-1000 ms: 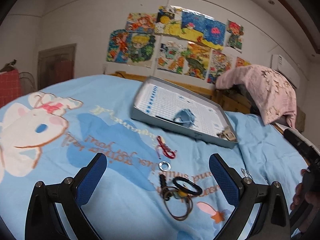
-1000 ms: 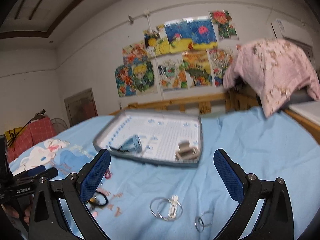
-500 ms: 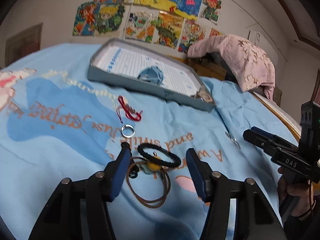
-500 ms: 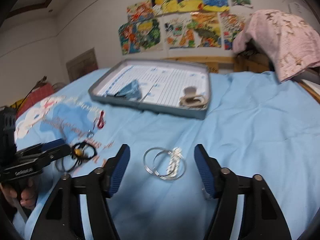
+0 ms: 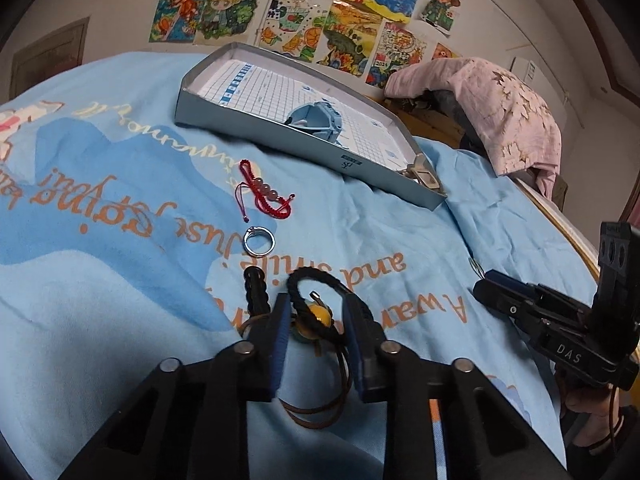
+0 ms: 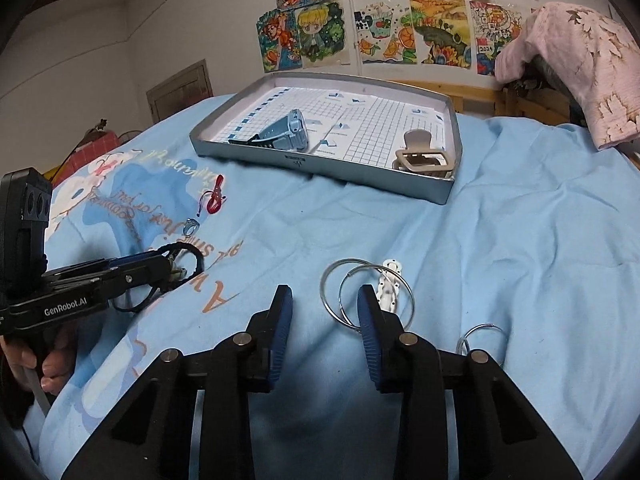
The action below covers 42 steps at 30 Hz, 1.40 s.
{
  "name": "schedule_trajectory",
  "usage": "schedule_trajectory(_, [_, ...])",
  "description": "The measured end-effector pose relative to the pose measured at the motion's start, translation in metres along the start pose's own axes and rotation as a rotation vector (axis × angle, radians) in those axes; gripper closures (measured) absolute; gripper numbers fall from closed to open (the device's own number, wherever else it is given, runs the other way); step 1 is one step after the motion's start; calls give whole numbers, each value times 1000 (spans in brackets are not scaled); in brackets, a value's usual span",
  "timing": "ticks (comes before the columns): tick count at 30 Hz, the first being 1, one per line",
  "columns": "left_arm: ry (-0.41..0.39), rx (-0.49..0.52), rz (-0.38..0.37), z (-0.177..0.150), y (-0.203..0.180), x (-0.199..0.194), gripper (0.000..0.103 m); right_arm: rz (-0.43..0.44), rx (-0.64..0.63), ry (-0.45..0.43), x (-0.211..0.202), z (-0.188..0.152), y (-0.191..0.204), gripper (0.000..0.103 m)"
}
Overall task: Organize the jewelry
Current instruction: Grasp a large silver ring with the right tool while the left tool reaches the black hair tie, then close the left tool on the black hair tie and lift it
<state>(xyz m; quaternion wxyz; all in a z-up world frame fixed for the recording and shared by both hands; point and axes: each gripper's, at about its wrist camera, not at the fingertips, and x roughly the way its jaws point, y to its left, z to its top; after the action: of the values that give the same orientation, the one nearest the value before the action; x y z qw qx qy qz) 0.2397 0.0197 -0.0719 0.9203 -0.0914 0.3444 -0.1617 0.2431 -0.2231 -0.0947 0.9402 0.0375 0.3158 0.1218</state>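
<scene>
My left gripper (image 5: pixel 316 318) is narrowed around the black cord (image 5: pixel 316 280) and its yellow bead (image 5: pixel 318 317); I can't tell whether the pads actually bite yet. The cord is soft and light, so I judge it will flop and drag the brown loop (image 5: pixel 316 416) tangled under it (best pinched at the bead, the one firm spot). My right gripper (image 6: pixel 322 312) hangs half open and empty, its right finger over the silver hoops (image 6: pixel 366 294), which are thin, stiff and likely slippery on the sheet (image 6: pixel 520 240). Farther out lie the ring (image 5: pixel 259 241) and red bracelet (image 5: pixel 264 192), then the tray (image 5: pixel 256 120) at the bed's far side, already holding a watch (image 5: pixel 316 120) and a clip (image 6: pixel 424 160).
</scene>
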Motion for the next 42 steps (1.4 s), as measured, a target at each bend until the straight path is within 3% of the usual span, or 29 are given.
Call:
schedule_trajectory(1, [-2, -7, -1, 0, 1, 0, 86, 1, 5, 3, 0, 0, -1, 78])
schedule_trajectory(6, [-11, -9, -11, -1, 2, 0, 86, 13, 36, 22, 4, 0, -5, 80])
schedule_trajectory(14, [-45, -1, -26, 0, 0, -12, 86, 61, 68, 33, 7, -2, -7, 96])
schedule_trajectory(21, [-66, 49, -55, 2, -14, -30, 86, 95, 108, -2, -4, -1, -13, 99])
schedule_trajectory(28, [-83, 28, -92, 18, -17, -49, 86, 129, 88, -68, -17, 4, -7, 100])
schedule_trajectory(33, [-42, 10, -106, 27, -13, -49, 86, 142, 84, -80, -21, 5, -6, 100])
schedule_trajectory(42, [85, 50, -60, 1, -7, -39, 86, 161, 94, -65, -18, 4, -7, 100])
